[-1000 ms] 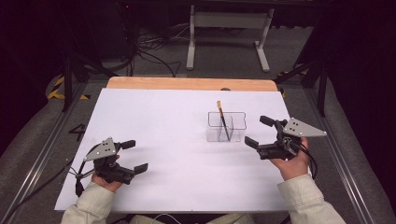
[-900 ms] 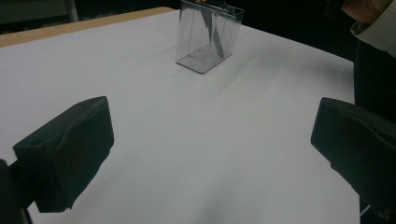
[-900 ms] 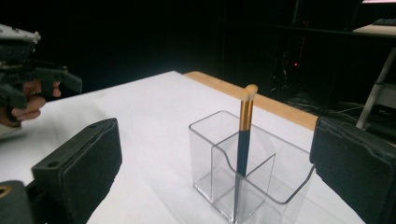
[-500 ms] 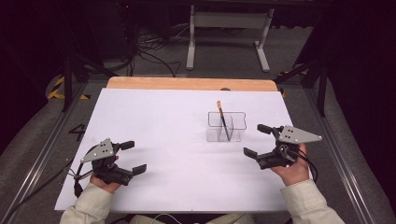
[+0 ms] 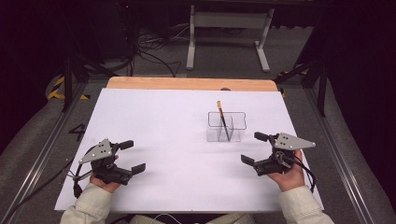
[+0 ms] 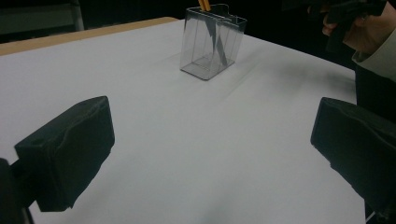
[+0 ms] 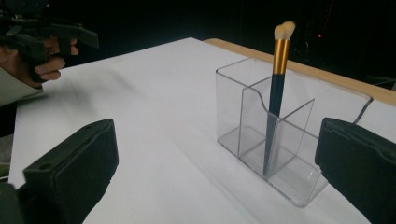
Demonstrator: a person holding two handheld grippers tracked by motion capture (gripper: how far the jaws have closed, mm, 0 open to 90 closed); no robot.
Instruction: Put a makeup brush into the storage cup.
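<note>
A wide white counter [image 5: 177,140] takes up most of what I can see from here, with a wooden strip along its far edge and dark floor with cables and a metal stand beyond it. The person's two sleeves come in at the near edge. The left gripper [image 5: 130,156] sits low by the near left corner, its fingers spread wide with bare counter between them, well apart from everything else. The right gripper [image 5: 256,148] is held near the right edge, fingers likewise spread and holding nothing, just near-right of a clear box [image 5: 226,127]; from its own view the box [image 7: 280,140] stands close ahead, partly behind the right-hand finger. The box stands upright right of the counter's middle, split by dividers into compartments. A brush [image 5: 222,120] leans in one of them, dark handle down, gold ferrule and pale bristles [image 7: 284,31] poking above the rim
</note>
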